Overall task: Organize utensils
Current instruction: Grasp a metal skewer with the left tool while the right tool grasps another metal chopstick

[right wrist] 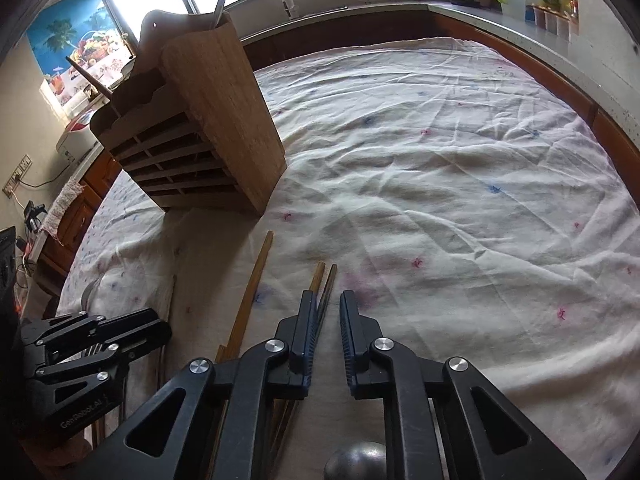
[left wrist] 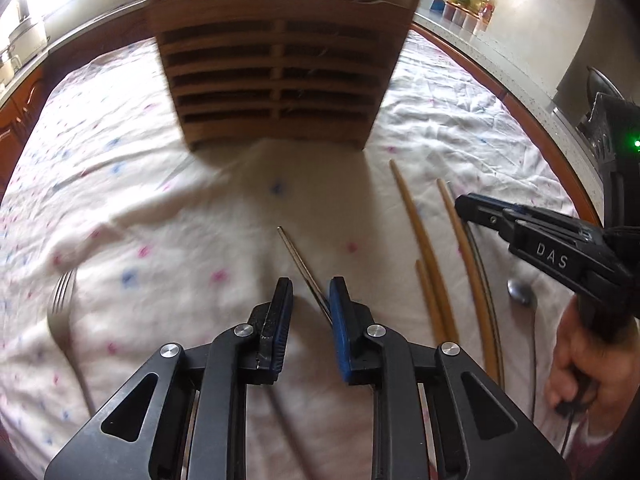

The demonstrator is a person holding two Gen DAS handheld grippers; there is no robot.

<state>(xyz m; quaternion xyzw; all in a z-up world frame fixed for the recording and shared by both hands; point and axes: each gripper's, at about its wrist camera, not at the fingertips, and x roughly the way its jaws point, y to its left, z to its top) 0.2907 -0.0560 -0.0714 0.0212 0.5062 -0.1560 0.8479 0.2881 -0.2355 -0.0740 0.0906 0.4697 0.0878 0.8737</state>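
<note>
Your left gripper [left wrist: 310,292] points down at the cloth-covered table [left wrist: 168,216], and a thin metal chopstick [left wrist: 298,258] runs out from between its fingers toward 11 o'clock. It lies against the inner face of the right-hand pad [left wrist: 338,312]; the left-hand pad stands clear of it, so the jaws are narrow with a gap left, not pressing on it from both sides.

Your right gripper [right wrist: 324,312] is also narrowed to a slim gap. A dark chopstick [right wrist: 329,284] and a wooden chopstick [right wrist: 318,276] lie side by side and reach up toward 12 o'clock beside its left finger; whether either sits inside the jaws you cannot tell from this view.

The wooden utensil holder [left wrist: 272,76] stands at 12 o'clock from your left gripper, well apart, its slatted front facing you. From the right wrist it sits at 10 o'clock, with handles poking out of its top.

Around your left gripper: a fork [left wrist: 60,312] at 9 o'clock, two long wooden chopsticks [left wrist: 416,232] at 2 o'clock, and a spoon [left wrist: 520,292] at 3 o'clock near the hand [left wrist: 580,364] that holds the right tool. A shorter wooden stick [left wrist: 430,300] lies beside the long ones. The cloth between your left gripper and the holder is bare.
</note>
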